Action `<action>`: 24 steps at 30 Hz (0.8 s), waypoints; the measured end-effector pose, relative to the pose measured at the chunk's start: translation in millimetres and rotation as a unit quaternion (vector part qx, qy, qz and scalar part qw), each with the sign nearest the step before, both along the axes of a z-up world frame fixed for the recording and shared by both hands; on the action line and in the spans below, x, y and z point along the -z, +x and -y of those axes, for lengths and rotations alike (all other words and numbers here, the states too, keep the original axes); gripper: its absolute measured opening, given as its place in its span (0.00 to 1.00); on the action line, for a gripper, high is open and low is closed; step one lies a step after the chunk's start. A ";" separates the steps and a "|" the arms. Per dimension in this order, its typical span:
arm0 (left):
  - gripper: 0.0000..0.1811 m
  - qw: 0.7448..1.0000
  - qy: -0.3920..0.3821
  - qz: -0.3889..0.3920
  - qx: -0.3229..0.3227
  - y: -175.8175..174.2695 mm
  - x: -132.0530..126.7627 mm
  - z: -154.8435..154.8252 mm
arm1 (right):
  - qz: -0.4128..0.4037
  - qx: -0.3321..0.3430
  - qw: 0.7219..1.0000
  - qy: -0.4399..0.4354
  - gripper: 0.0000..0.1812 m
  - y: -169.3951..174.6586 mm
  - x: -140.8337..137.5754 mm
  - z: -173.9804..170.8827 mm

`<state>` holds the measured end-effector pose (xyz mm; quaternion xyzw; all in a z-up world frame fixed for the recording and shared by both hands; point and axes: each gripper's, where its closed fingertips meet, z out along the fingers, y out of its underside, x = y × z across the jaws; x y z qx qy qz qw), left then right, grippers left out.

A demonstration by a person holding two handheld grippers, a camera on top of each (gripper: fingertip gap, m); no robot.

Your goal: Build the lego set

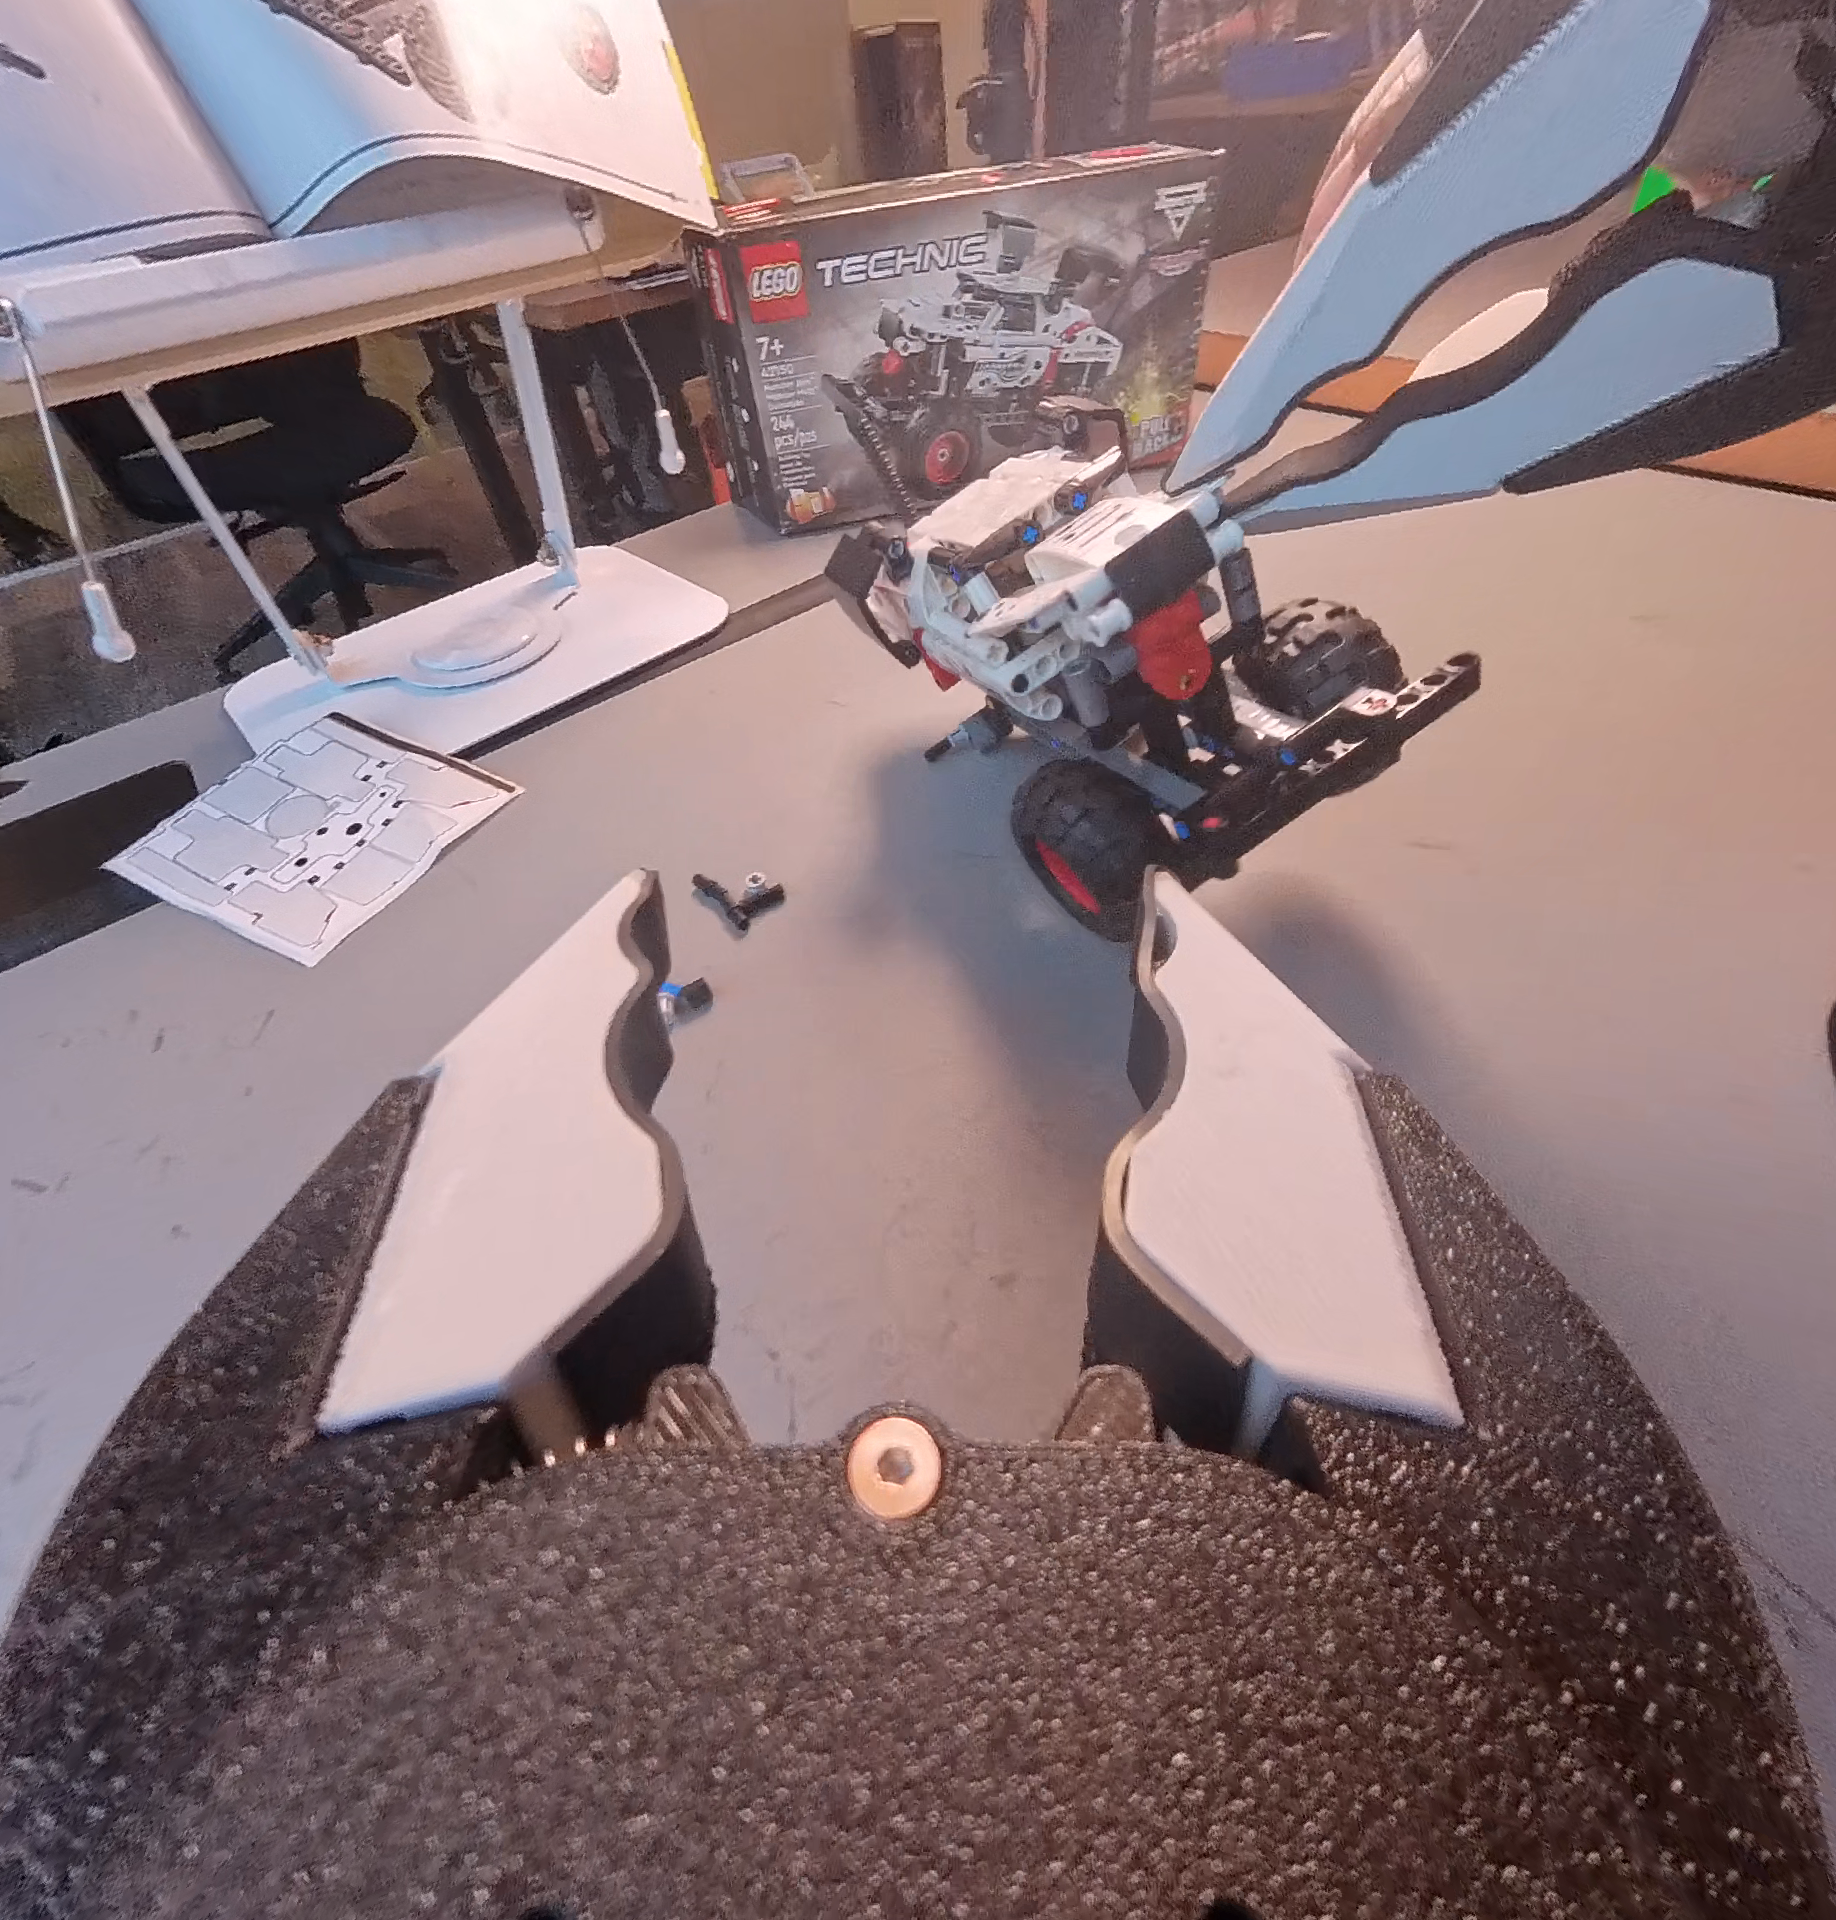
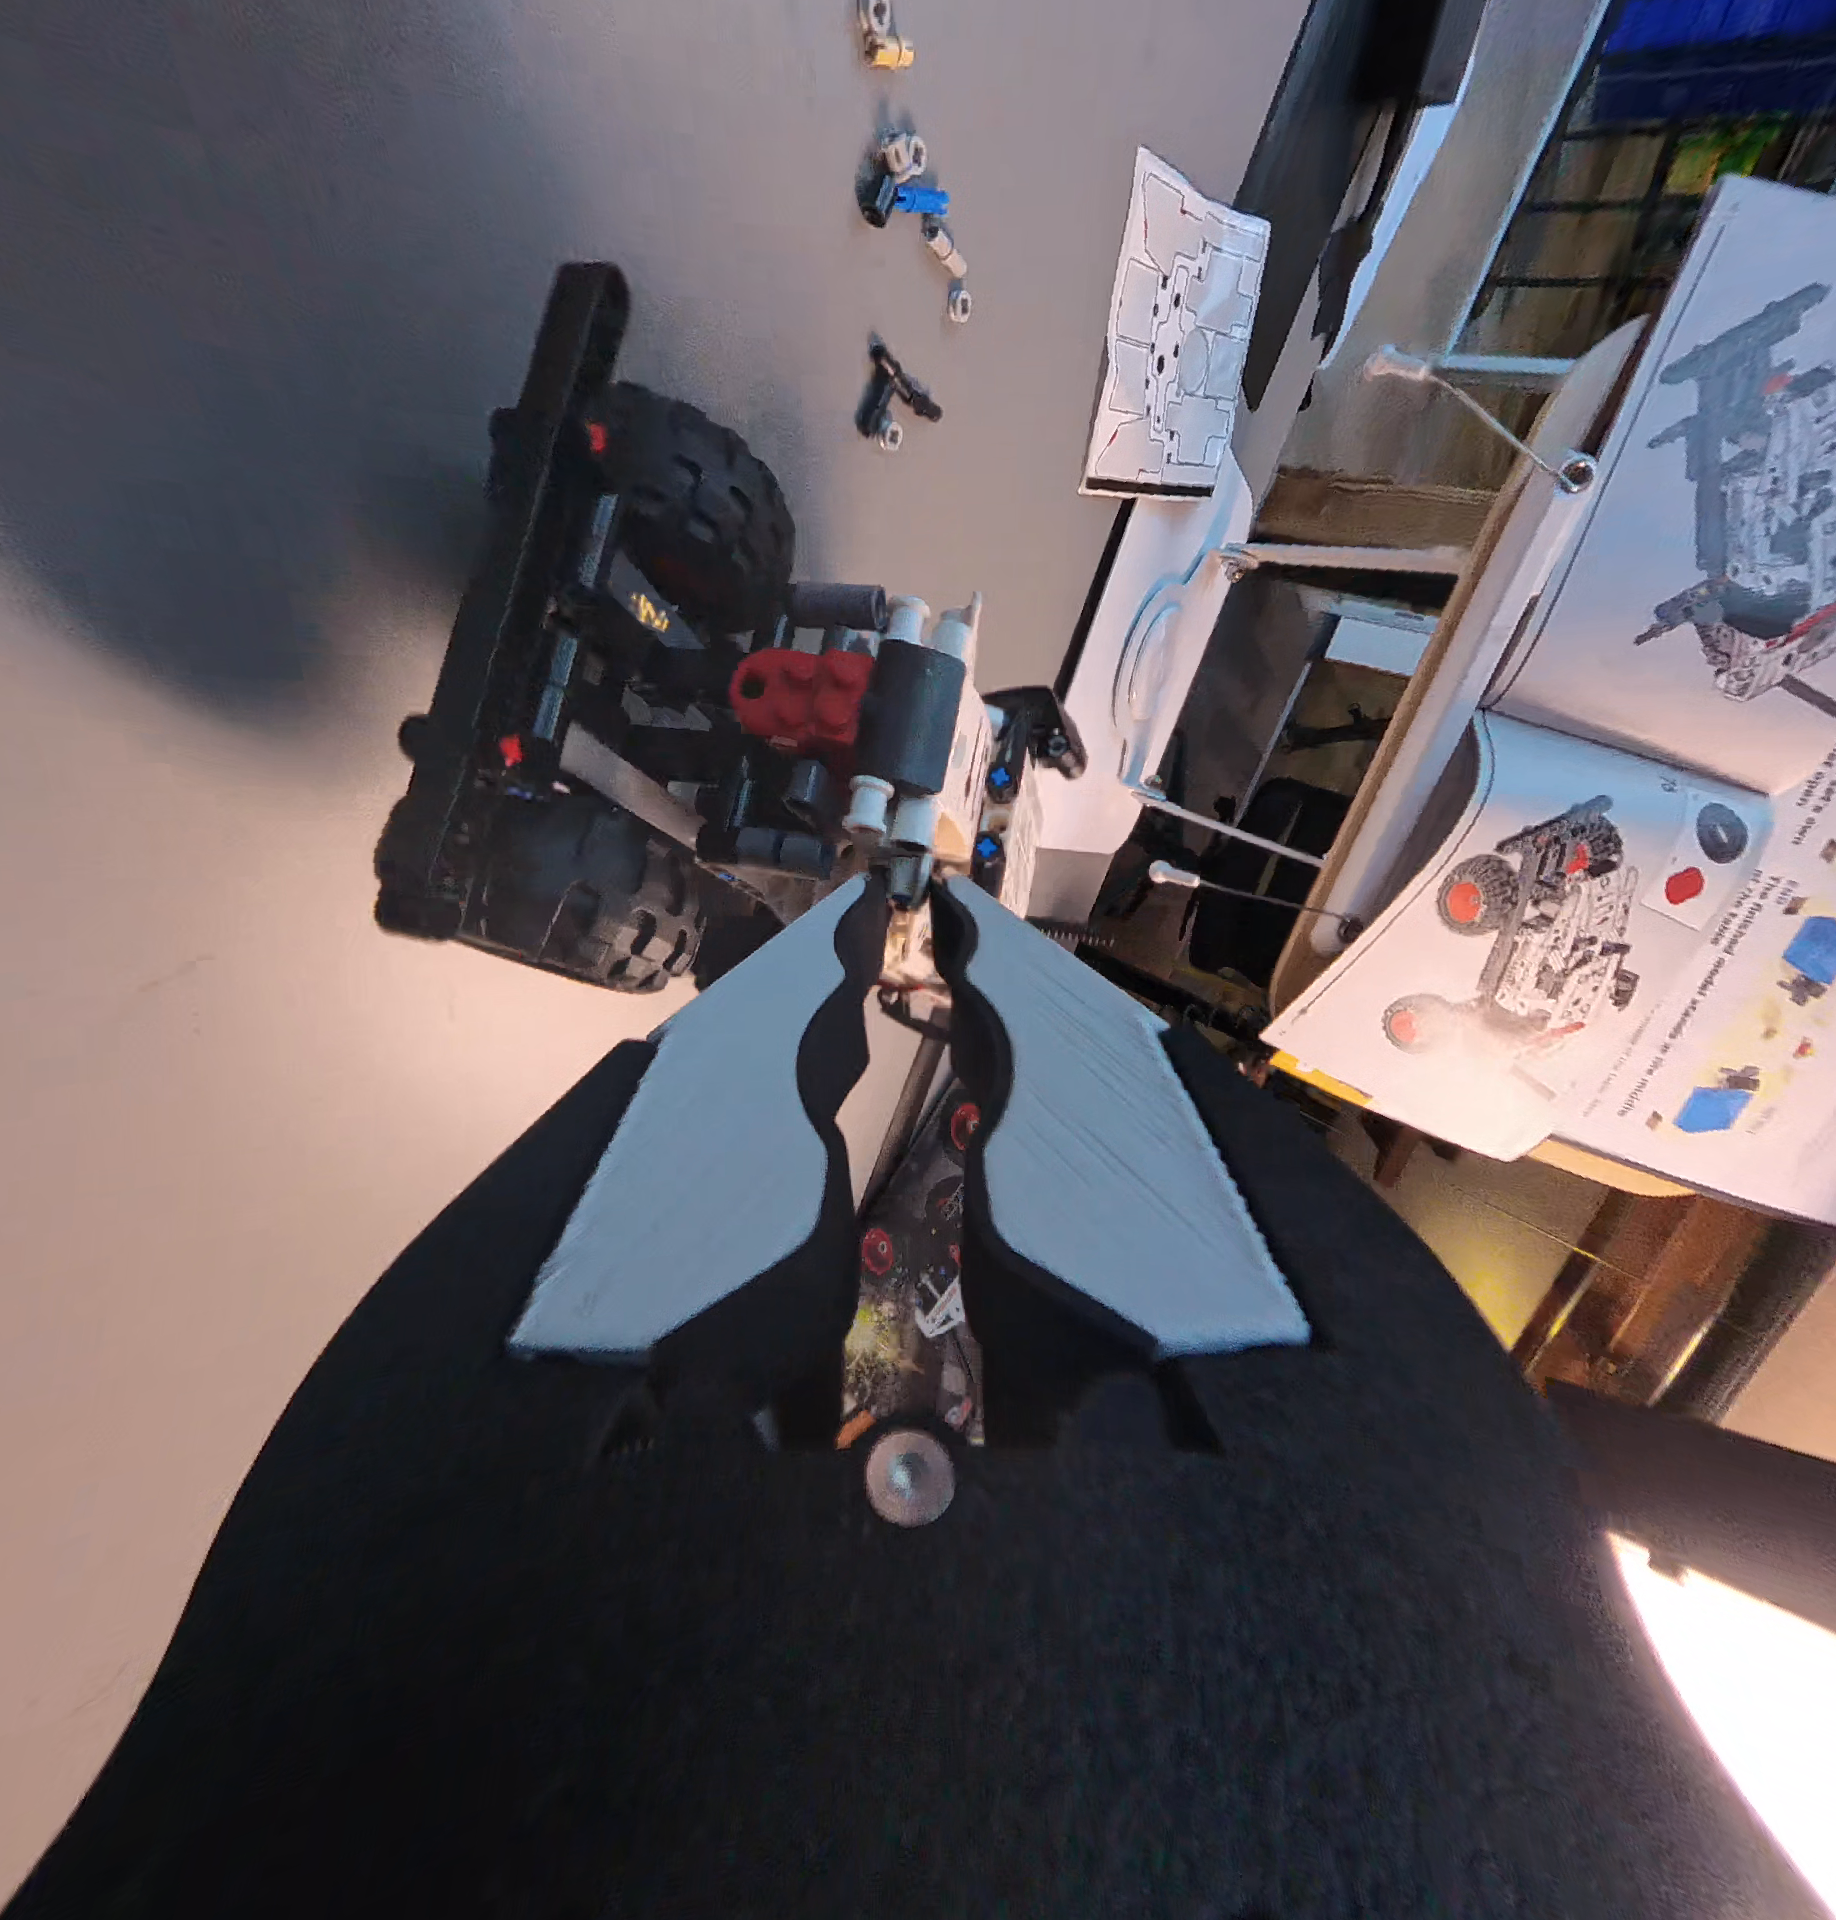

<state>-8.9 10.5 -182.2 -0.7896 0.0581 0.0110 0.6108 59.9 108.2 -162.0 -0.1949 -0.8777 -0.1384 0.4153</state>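
The white, black and red lego truck (image 1: 1090, 644) stands tilted on the grey table (image 1: 893, 1143), with two black tyres showing at one end. My right gripper (image 1: 1210, 488) comes down from the upper right and is shut on the top of the truck's body. In the right wrist view its tips (image 2: 901, 896) pinch a small part beside the white pins, with the truck (image 2: 685, 717) just beyond. My left gripper (image 1: 898, 904) is open and empty, low over the table in front of the truck. Small loose black pins (image 1: 737, 899) and a blue-tipped piece (image 1: 685, 995) lie by its left fingertip.
The lego box (image 1: 955, 332) stands behind the truck. A sticker sheet (image 1: 311, 831) lies at the left by the white book stand (image 1: 478, 644), which holds the open instruction booklet (image 2: 1620, 831). More loose pieces (image 2: 909, 197) lie in a row on the table. My hands' fingertips stand some 12 centimeters from each other.
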 end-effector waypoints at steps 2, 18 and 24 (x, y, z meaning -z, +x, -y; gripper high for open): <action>0.48 1.000 0.000 -0.004 0.018 9.1 0.3 -0.4 | -0.020 0.009 1.000 -0.004 0.04 15.2 -1.3 -5.7; 0.52 0.997 -0.028 -0.001 0.076 37.2 10.9 -1.9 | -0.222 0.325 0.845 -0.362 0.29 92.9 -10.8 -11.5; 0.51 0.998 -0.046 0.000 0.042 26.6 18.1 -3.1 | -0.345 0.384 0.724 -0.458 0.57 34.1 4.8 21.6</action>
